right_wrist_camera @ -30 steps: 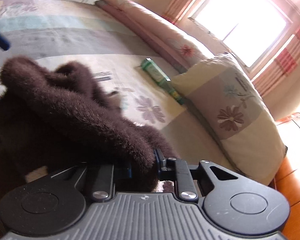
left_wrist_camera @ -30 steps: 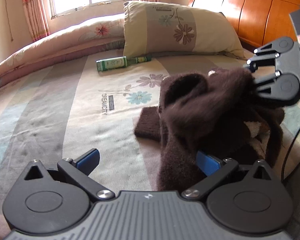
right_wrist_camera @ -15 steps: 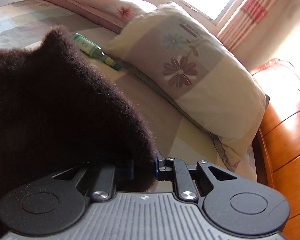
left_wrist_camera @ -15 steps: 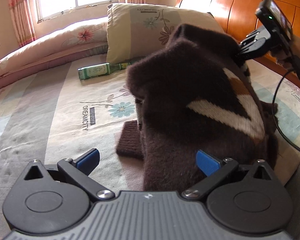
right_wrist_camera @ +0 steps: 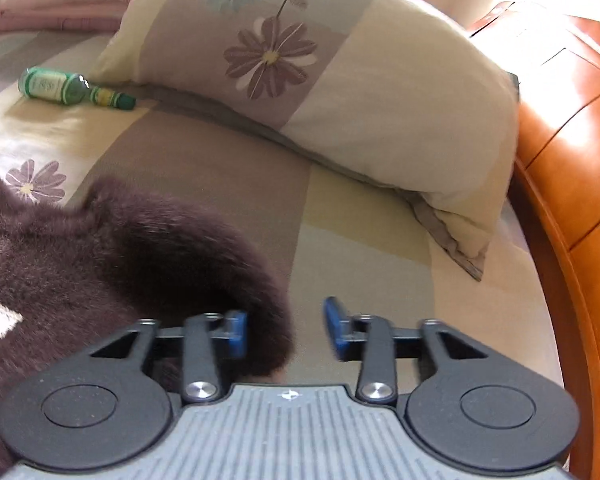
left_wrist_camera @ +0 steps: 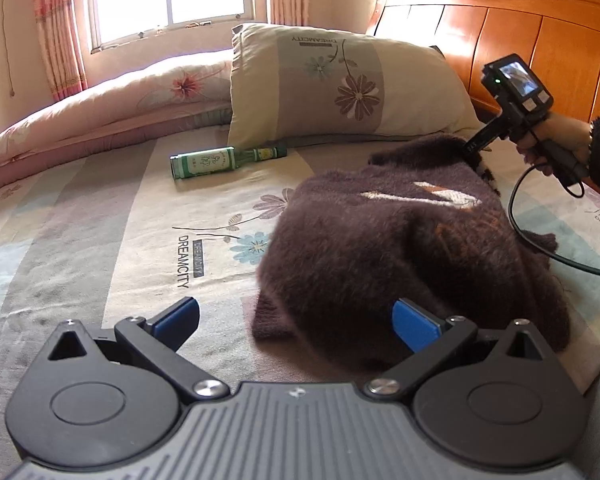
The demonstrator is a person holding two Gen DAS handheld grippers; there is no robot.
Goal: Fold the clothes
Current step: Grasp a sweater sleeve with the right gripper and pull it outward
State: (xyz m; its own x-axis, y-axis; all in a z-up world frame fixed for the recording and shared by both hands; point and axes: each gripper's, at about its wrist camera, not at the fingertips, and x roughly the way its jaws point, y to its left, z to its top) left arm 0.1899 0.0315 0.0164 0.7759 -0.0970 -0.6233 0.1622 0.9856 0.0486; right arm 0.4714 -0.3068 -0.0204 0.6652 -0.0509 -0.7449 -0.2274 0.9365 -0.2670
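A fuzzy dark brown sweater with a white and tan pattern lies heaped on the bed sheet. My left gripper is open wide at the sweater's near edge. Its right pad sits beside the fabric and nothing is pinched. In the right wrist view the sweater's far edge lies between the pads of my right gripper. Those jaws are opening, and the fabric touches only the left pad. In the left wrist view a hand holds the right gripper low at the far edge, by the pillow.
A floral pillow leans on the orange wooden headboard just beyond the sweater. A green bottle lies on the sheet to the left. A rolled pink quilt runs under the window. A black cable crosses the sweater's right side.
The right gripper swung the sweater's edge up and over toward the pillow, lowered it to the bed and opened off it. The left gripper stayed open at the near edge.
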